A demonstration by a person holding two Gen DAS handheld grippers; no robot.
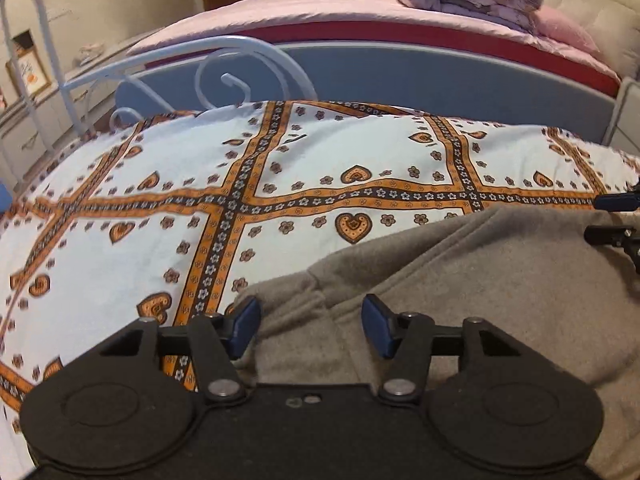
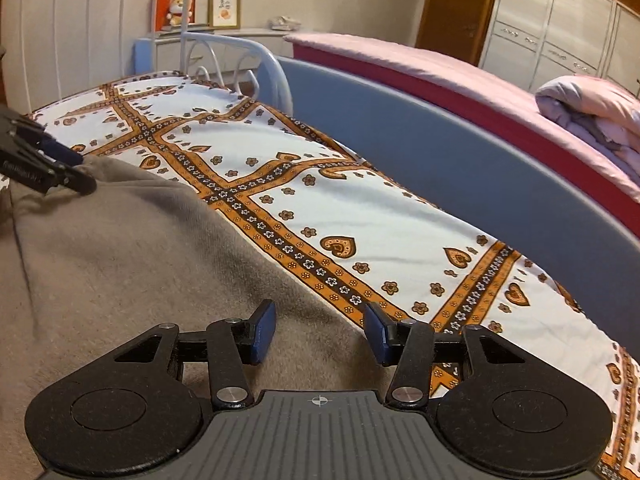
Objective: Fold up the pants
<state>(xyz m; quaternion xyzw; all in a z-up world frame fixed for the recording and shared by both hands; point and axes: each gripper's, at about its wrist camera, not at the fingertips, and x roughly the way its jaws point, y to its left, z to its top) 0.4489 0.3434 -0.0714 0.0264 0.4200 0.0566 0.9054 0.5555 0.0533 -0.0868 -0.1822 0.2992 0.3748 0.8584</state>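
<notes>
Left wrist view: your left claw [image 1: 311,327] is spread wide, nothing between the blue pads [image 1: 246,322]. It hangs just above the pants [image 1: 460,280], over a bunched seam at the cloth's left edge. From this view you can't tell whether the pads touch the cloth.

Pants are taupe fleece and lie on the bed, on the patterned sheet [image 1: 160,208] (white with orange floral bands and hearts). They fill the lower right of this view; the sheet is bare to the left and beyond. Your right claw [image 1: 612,220] shows at the far right edge, just beside the far edge of the pants, with a gap between its tips.

Right wrist view: right claw [image 2: 321,332] is also wide and grips nothing. Its left pad [image 2: 264,332] is over the pants [image 2: 120,248]; the right pad is over the sheet [image 2: 360,208], so the claw straddles the cloth's edge. The pants run from here up to the left, where your left claw [image 2: 60,172] sits at the far corner of the cloth; contact there is unclear.

Around it: a blue bed rail [image 2: 460,168] along the far side of the sheet, a white metal bed frame [image 2: 224,52] at the end, a second bed with a pink cover [image 2: 440,68] behind the rail and a folded quilt [image 2: 588,108] on it.
</notes>
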